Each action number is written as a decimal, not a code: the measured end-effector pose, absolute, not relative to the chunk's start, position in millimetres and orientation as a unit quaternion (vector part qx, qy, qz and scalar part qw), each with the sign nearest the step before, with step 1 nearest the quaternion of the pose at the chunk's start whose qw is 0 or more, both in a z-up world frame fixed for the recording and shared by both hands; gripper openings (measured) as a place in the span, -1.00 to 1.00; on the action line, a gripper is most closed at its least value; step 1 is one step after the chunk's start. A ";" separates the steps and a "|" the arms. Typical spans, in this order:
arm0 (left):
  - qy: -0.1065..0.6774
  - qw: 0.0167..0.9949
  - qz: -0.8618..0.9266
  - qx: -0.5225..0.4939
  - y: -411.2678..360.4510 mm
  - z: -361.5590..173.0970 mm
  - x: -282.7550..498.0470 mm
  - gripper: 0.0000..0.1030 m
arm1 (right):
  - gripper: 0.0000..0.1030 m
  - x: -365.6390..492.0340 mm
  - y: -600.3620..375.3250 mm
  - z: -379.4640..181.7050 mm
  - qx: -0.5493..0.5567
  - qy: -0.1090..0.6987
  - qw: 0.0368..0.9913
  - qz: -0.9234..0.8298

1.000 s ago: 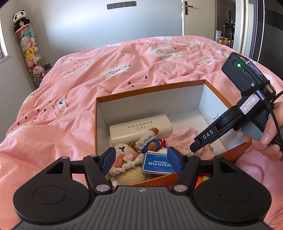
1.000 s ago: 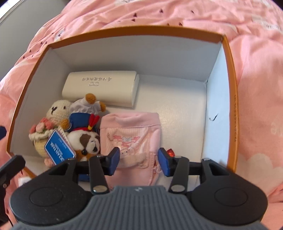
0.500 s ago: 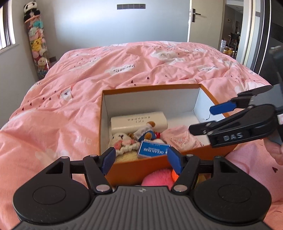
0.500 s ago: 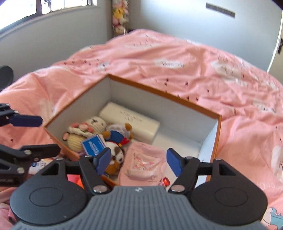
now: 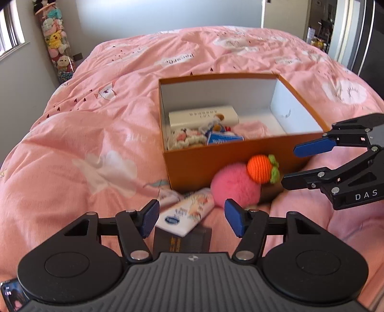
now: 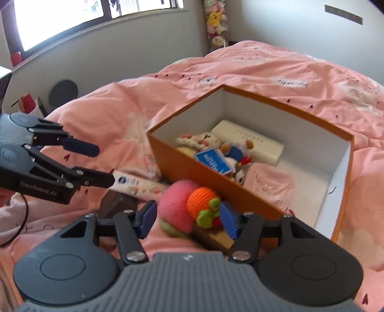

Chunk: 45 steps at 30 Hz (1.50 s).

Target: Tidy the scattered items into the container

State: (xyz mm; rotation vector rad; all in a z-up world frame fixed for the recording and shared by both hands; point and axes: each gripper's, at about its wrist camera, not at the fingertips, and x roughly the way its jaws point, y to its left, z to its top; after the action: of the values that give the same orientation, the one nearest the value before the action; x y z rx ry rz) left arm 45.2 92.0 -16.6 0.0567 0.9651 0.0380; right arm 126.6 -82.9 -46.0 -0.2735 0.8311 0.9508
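Note:
An orange box with a white inside sits on the pink bed and holds a white case, plush toys and a blue card. In front of it lie a pink fluffy ball, an orange knitted toy, a white cream tube and a dark box. My left gripper is open above the tube. My right gripper is open, its fingers on either side of the pink ball and orange toy.
The pink duvet covers the whole bed. A tall jar of plush toys stands in the far left corner. A window and a grey wall are at the left in the right wrist view. A small brown box lies under the orange toy.
Both grippers have pulled back out of the box toward the near side. The loose items in front of the box have come into view. Both stay open.

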 end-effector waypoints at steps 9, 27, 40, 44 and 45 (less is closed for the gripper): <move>0.493 0.869 -0.003 0.038 85.5 -31.7 25.7 0.36 | 0.10 90.9 -75.9 -78.2 -0.205 0.448 0.705 0.510; 0.513 0.856 0.020 0.065 86.6 -48.0 31.8 0.37 | -0.38 103.8 -76.2 -85.5 -0.161 0.510 0.660 0.528; 0.512 0.854 0.031 0.082 79.6 -68.1 46.2 0.37 | -0.50 134.4 -79.7 -29.5 -0.117 0.423 0.762 0.476; 0.519 0.847 0.038 0.105 68.6 -75.6 51.2 0.37 | -0.50 139.2 -71.2 -39.4 -0.132 0.434 0.762 0.462; 0.522 0.845 0.037 0.108 65.9 -78.0 52.2 0.37 | -0.50 139.0 -69.8 -42.5 -0.136 0.436 0.761 0.461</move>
State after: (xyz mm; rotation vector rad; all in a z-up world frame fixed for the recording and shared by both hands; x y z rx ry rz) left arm 52.2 65.9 -78.0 0.2269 1.1024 0.0791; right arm 139.0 -69.8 -42.5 -0.2963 0.9488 1.0026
